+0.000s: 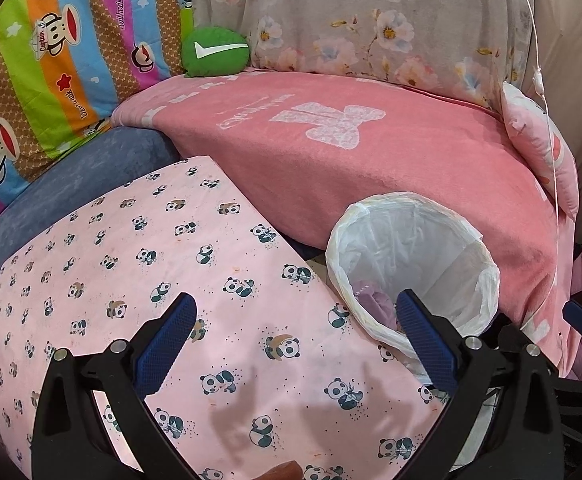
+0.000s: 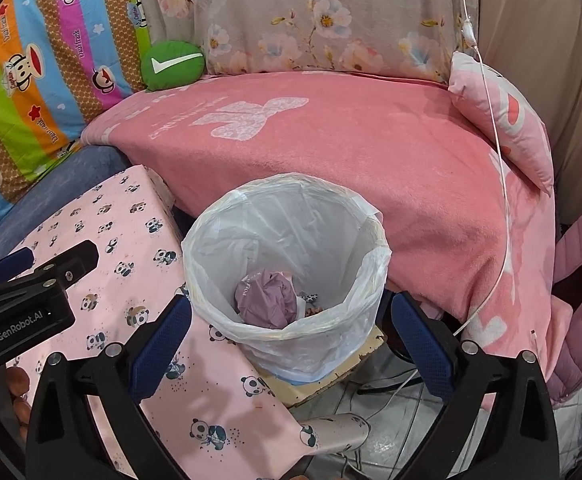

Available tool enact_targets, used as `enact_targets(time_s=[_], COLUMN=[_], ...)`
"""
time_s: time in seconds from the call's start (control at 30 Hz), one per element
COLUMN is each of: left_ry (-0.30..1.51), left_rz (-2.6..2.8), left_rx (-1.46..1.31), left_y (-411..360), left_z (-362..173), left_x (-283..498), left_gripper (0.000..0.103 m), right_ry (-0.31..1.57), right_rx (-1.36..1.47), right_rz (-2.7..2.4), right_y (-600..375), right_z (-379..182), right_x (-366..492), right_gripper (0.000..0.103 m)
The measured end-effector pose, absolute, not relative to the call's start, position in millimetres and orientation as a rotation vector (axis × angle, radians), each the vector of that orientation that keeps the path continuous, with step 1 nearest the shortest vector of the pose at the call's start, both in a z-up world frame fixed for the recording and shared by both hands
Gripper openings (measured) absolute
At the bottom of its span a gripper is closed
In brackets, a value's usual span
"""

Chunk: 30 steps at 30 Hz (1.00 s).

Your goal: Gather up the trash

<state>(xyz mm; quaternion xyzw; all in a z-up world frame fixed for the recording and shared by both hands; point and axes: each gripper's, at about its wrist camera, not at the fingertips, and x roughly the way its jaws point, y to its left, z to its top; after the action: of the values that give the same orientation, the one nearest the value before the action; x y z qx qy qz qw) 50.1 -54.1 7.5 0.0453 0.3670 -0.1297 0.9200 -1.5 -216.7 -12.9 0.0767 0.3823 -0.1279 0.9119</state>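
Right wrist view looks down into a round bin lined with a translucent white plastic bag (image 2: 287,256). A crumpled mauve wrapper (image 2: 265,298) lies at the bottom of it, beside some smaller scraps. The right gripper (image 2: 287,322) hangs over the near rim with its blue-padded jaws spread wide and nothing between them. The left gripper (image 1: 295,320) hovers over the pink panda-print cloth (image 1: 131,280) covering the table, its jaws likewise released and empty. The bin stands just beside that cloth, against a pink blanket (image 2: 371,152) on the sofa. No further trash shows on the cloth. The loose liner looks easy to snag: a finger catching its rim on the way out could drag the bag up or tip the bin.
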Motion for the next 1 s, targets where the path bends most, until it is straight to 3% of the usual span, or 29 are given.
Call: enact_targets(time_s=[1.0], left_ry=[0.780], left_rz=[-0.291], left_rx=[0.122], left_y=[-66.0], left_z=[-2.0], left_x=[43.6], left_gripper=[0.096], right_ry=[0.797], right_rx=[0.155], right_rz=[-0.281], right_y=[-224.7], right_z=[-19.0], right_x=[-5.4], right_gripper=[0.098])
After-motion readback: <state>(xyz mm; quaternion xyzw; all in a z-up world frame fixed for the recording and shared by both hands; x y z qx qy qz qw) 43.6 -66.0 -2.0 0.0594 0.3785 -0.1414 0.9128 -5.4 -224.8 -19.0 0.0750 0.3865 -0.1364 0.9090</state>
